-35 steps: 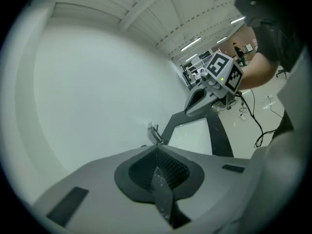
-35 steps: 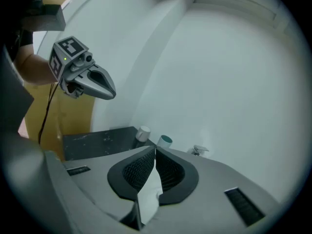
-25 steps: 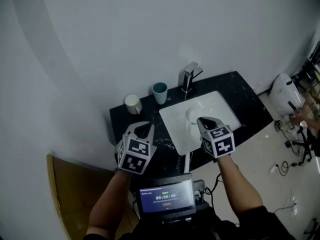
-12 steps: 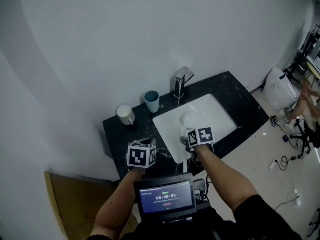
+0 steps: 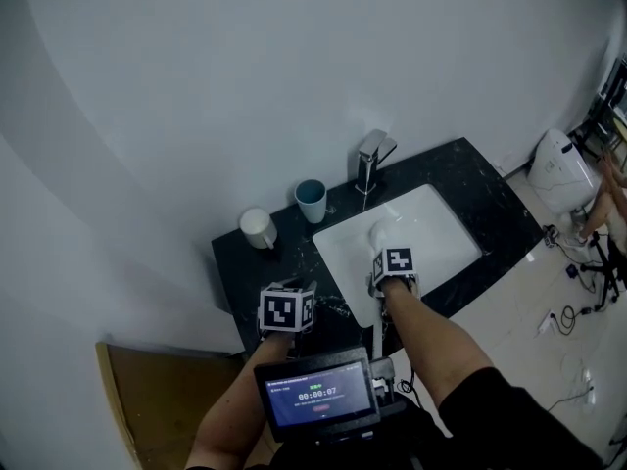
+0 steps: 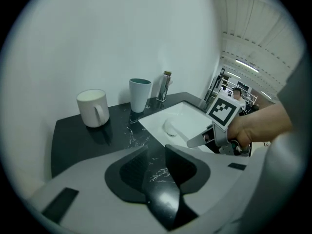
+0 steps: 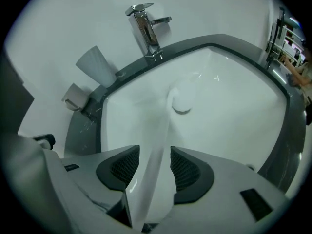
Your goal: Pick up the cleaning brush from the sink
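Observation:
The white cleaning brush (image 7: 181, 101) lies in the white sink (image 7: 234, 106), round head near the middle, long handle reaching toward the front edge. My right gripper (image 7: 155, 149) points steeply down over that handle. Its jaws are opening, with the handle between the pads and a thin gap on each side. From the head view, the brush (image 5: 378, 233) shows just beyond the right gripper (image 5: 378, 280). My left gripper (image 6: 156, 149) hovers over the black counter (image 6: 87, 140) left of the sink, jaws opening, nothing between them.
A chrome faucet (image 5: 370, 155) stands behind the sink. A teal cup (image 5: 312, 200) and a white mug (image 5: 259, 228) sit on the counter at the back left. A small screen (image 5: 316, 395) hangs at my chest. A white appliance (image 5: 558, 169) and cables lie on the floor to the right.
Both grippers have dropped from up near my head toward the counter and sink. The right one has come down over the brush handle, and both pairs of jaws have parted.

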A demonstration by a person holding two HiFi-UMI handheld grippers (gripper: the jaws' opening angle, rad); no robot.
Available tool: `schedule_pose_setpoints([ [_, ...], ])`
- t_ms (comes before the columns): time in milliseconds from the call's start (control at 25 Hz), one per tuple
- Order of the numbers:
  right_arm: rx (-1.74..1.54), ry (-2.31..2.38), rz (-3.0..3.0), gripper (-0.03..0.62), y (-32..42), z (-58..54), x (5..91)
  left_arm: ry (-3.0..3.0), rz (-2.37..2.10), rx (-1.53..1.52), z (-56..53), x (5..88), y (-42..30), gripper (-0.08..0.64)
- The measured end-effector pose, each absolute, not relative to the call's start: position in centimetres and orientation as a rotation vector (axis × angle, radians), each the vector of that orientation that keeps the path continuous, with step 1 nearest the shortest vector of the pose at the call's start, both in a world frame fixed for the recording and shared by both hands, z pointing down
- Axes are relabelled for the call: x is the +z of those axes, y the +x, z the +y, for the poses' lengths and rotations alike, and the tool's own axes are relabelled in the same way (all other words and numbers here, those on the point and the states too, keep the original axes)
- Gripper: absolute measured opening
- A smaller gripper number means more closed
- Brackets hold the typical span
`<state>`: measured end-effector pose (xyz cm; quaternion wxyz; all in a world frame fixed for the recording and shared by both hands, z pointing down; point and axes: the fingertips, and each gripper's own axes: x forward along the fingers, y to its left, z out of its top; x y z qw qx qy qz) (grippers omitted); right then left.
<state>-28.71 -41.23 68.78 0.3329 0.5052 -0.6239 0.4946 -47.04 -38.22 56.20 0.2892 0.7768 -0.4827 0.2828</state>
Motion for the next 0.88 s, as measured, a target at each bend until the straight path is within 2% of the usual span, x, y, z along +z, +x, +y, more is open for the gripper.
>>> schedule_pose_setpoints([
  [280,1.29,1.28,-1.46,0.195,-29.5,-40.3,70.4,2.087,-1.254,0.733,-37.9,56.6,-46.9,0.127],
  [320,1.284,1.287,-1.448,0.105,-29.5,-40.4,70.7,2.088,-1.248,0.729,-37.9,56.7,-46.9,0.127],
  [360,1.283,1.291,-1.438,0.1,-29.5,-40.4,70.9,2.088,-1.244,0.725,-37.9,56.9,-47.0,0.127],
  [880,1.363,1.389,-1.541,0.081,-28.4,-40.0,68.1,2.113,-1.23,0.677,-36.1,55.8,-48.0,0.127],
])
